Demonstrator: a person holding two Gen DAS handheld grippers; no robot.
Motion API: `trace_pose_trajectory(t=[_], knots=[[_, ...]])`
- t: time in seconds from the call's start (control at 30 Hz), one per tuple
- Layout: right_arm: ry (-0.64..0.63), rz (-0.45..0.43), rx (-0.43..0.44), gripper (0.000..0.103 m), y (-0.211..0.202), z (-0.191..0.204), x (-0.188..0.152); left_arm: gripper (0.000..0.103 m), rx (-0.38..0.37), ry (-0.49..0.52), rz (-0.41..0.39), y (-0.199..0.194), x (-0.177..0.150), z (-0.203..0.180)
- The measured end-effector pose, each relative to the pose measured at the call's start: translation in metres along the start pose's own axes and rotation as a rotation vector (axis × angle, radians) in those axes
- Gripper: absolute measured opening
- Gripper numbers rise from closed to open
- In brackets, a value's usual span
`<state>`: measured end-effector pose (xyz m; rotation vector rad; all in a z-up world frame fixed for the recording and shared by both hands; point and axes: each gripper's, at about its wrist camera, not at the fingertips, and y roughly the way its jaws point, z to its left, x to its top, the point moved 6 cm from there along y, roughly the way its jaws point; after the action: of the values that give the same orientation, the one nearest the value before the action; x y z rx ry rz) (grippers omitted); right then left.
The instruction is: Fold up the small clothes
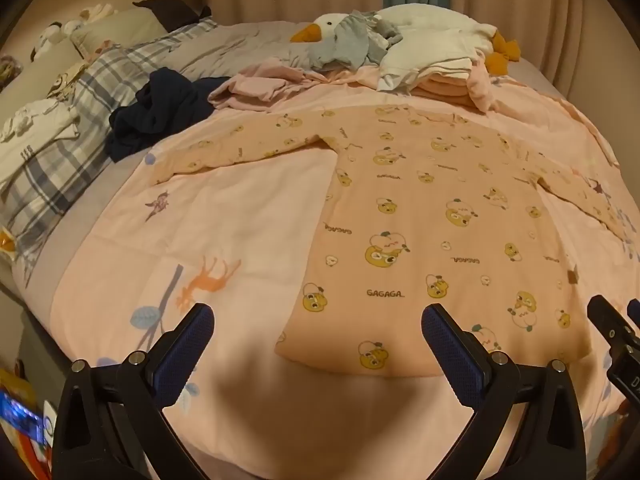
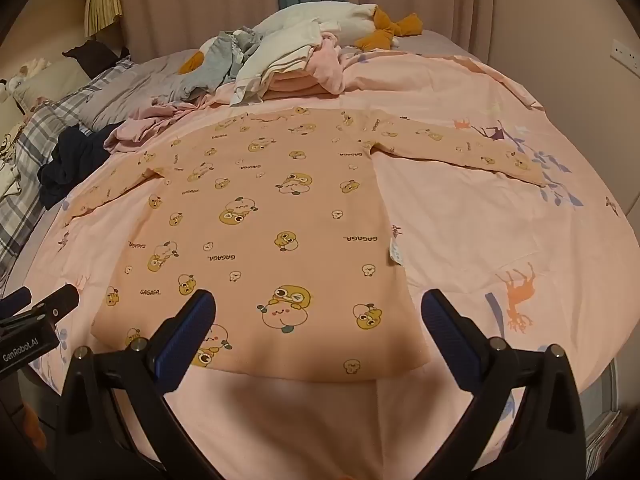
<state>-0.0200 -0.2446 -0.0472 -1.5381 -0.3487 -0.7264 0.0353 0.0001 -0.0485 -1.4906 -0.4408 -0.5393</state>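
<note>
A small peach long-sleeved shirt (image 1: 420,216) (image 2: 280,216) printed with yellow cartoon figures lies flat on the pink quilt (image 1: 224,216) (image 2: 500,240), both sleeves spread sideways and the hem nearest me. My left gripper (image 1: 318,324) hovers open above the hem's left corner, nothing between its blue pads. My right gripper (image 2: 318,312) hangs open over the hem's right part, also holding nothing. Each gripper shows at the edge of the other's view.
A heap of clothes, white (image 1: 424,60), grey (image 1: 352,44) and pink (image 1: 256,88), lies beyond the shirt by a goose plush (image 1: 320,28). A dark navy garment (image 1: 160,112) sits at the left beside a plaid blanket (image 1: 80,120). Curtains close off the far side.
</note>
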Motion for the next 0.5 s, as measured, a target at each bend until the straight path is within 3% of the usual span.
trace_pose_trajectory(t=[0.5], knots=[[0.003,-0.001,0.001,0.103,-0.0019,-0.0001,0.0014,0.103,-0.051,-0.003,0.018,0.0037,-0.0013,-0.0053]])
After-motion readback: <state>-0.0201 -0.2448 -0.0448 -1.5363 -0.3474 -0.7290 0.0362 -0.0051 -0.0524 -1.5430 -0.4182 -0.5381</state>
